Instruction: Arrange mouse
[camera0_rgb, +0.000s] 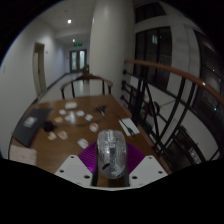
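Observation:
A silvery grey mouse (110, 152) stands upright between my two fingers, its length pointing ahead. The purple pads (88, 158) press on its left and right sides. My gripper (111, 150) is shut on the mouse and holds it above the near end of a long wooden table (55, 138). The mouse's lower end is hidden behind the gripper's white body.
Several small white pieces (78, 115) lie scattered on the table's middle. A dark flat object (28, 123) lies at its left side, white papers (130, 127) at its right. A wooden chair (86, 84) stands at the far end, a white column (110, 40) behind, a railing (175, 75) to the right.

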